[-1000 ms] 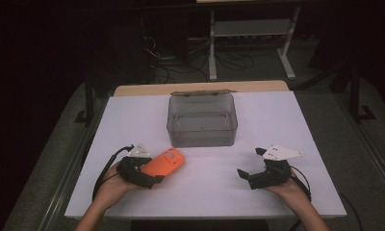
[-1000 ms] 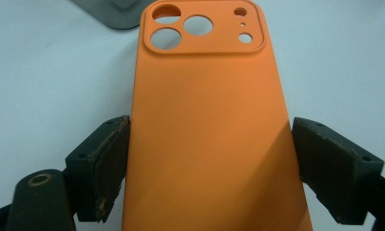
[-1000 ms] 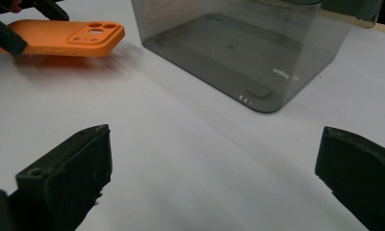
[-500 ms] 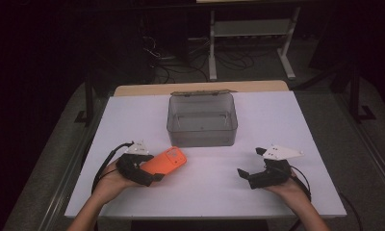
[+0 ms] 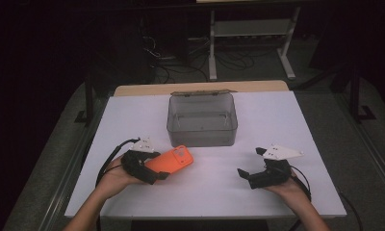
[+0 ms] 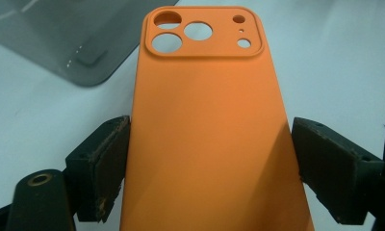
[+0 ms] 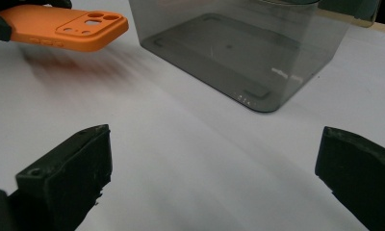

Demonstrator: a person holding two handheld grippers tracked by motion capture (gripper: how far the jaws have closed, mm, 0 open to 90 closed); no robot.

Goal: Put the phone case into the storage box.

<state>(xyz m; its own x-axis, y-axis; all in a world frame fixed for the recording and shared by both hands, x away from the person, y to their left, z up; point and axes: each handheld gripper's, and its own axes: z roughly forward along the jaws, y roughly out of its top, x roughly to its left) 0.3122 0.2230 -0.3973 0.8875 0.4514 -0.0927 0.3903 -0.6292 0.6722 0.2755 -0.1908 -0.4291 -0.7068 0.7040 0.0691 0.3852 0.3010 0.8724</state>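
An orange phone case [image 5: 170,161] with camera cut-outs is held flat, just above the white table [image 5: 277,120], at the front left. My left gripper [image 5: 154,166] is shut on it. In the left gripper view both pads press the long sides of the case [image 6: 205,125], back face up, between the jaws of the left gripper [image 6: 210,163]. My right gripper [image 5: 249,161] rests at the front right, open and holding nothing. The right gripper view has the case [image 7: 65,26] at the upper left, casting a shadow on the table, far beyond the wide-apart jaws of the right gripper [image 7: 212,168].
A clear grey plastic box [image 5: 202,120] stands open at the table's middle, its lid hinged back, nothing visible inside; it also shows as the box [image 6: 56,38] and the box [image 7: 238,48]. Dark floor, cables and a metal stand lie beyond the far edge.
The left gripper has shifted slightly right toward the box with the phone case still in its jaws. The right gripper has stayed where it was.
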